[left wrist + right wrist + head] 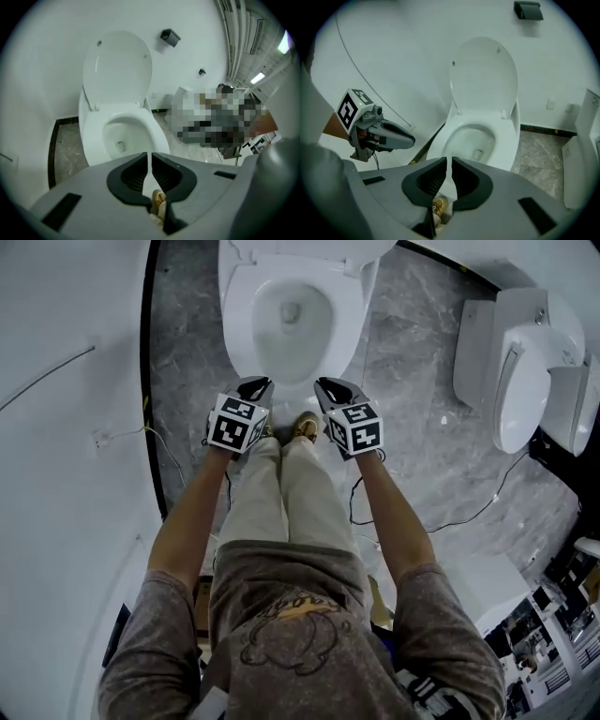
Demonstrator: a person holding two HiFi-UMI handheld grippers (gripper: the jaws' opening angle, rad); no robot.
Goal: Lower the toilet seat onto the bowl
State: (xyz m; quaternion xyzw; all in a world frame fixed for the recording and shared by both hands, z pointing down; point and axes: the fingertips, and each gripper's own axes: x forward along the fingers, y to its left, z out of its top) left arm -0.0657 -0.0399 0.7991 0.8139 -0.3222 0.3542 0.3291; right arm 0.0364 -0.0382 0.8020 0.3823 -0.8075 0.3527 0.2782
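Both grippers were found with jaws all but together and nothing between them. The left gripper (pixel 151 155) and the right gripper (pixel 449 161) were held side by side, just short of the front rim of the bowl (pixel 238 315), touching no part of it. The toilet seat (pixel 117 68) stood upright at the back edge of the bowl; whether ring and lid were separate could not be determined.

Assessment: the task was at the approach stage, with lowering not begun. The next move called for a reach over the bowl to the seat's top edge, then a controlled tip forward to avoid a slam.

Both forearms were extended downward and roughly parallel, wrists level, above the person's shoes (pixel 305 425).
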